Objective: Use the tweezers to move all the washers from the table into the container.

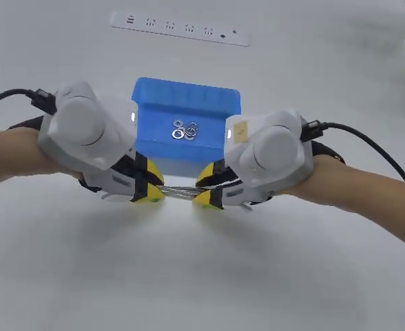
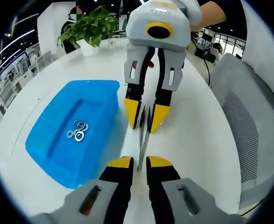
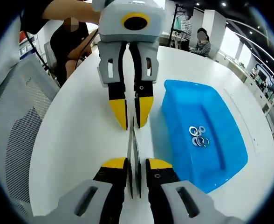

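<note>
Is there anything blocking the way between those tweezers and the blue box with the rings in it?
Nothing visible. The tweezers, held between the left gripper and the right gripper, hang just in front of the open blue container. The washers lie inside it.

Bright, even light from overhead. The smooth white worktop (image 1: 202, 276) looks washed out, w/ soft grey shadows. Both gripper views bend lots at edges; head view's a bit blurry.

washers (image 1: 185, 129) in container (image 1: 189, 95) | tweezers (image 1: 180, 191) before container | power strip (image 1: 178, 29) behind
</note>
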Available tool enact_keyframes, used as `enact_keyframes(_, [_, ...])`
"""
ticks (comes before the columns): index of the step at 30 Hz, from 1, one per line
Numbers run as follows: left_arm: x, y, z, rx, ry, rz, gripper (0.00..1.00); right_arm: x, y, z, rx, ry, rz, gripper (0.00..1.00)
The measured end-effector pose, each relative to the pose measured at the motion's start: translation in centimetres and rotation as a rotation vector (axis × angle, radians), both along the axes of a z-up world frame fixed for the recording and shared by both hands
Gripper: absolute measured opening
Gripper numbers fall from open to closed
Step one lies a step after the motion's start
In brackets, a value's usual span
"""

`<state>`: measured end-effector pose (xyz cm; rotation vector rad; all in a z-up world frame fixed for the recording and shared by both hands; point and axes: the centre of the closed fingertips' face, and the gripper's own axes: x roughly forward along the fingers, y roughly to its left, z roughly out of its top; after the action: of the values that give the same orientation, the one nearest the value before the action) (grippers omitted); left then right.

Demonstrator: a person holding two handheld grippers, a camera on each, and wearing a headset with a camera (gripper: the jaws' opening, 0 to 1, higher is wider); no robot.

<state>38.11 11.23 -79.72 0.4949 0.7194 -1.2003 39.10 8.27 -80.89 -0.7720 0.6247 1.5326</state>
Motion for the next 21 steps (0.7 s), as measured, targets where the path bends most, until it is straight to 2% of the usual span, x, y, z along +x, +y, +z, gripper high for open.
enact_keyframes(1, [0.1, 0.1, 0.2, -0.001, -0.007, 0.011, 0.20, 0.1, -0.1, 0.0, 0.001, -0.005, -0.003, 0.23])
enact_keyframes(2, [0.6, 0.4, 0.6, -0.007, -0.038, 0.038, 0.24, 0.0, -0.4, 0.0, 0.000, -0.009, -0.005, 0.25])
enact_keyframes(4, [0.6, 0.8, 1.0, -0.016, -0.050, 0.061, 0.27, 0.1, -0.8, 0.4, 0.015, -0.030, -0.020, 0.25])
enact_keyframes(7, [0.4, 1.8, 2.3, -0.057, -0.080, 0.151, 0.31, -0.1, -1.2, 1.6, 0.075, 0.000, -0.102, 0.25])
enact_keyframes(11, [-1.2, 3.2, 3.2, -0.092, -0.101, 0.238, 0.39, -0.3, -2.6, 3.5, 0.165, 0.015, -0.217, 0.26])
enact_keyframes(14, [-2.5, 5.1, 3.4, -0.084, -0.150, 0.329, 0.55, -0.4, -4.3, 5.3, 0.248, 0.009, -0.314, 0.27])
enact_keyframes(15, [-2.8, 5.5, 3.5, -0.085, -0.153, 0.358, 0.59, -0.4, -4.7, 5.9, 0.272, 0.009, -0.342, 0.27])
enact_keyframes(17, [-3.6, 6.3, 3.9, -0.109, -0.156, 0.428, 0.63, -0.5, -5.8, 7.0, 0.312, 0.005, -0.395, 0.28])
enact_keyframes(18, [-3.9, 6.6, 4.4, -0.134, -0.164, 0.471, 0.64, -0.5, -6.3, 7.5, 0.326, -0.001, -0.418, 0.28])
enact_keyframes(21, [-4.7, 6.2, 5.6, -0.214, -0.160, 0.541, 0.68, -0.6, -7.8, 9.0, 0.375, -0.005, -0.504, 0.28])
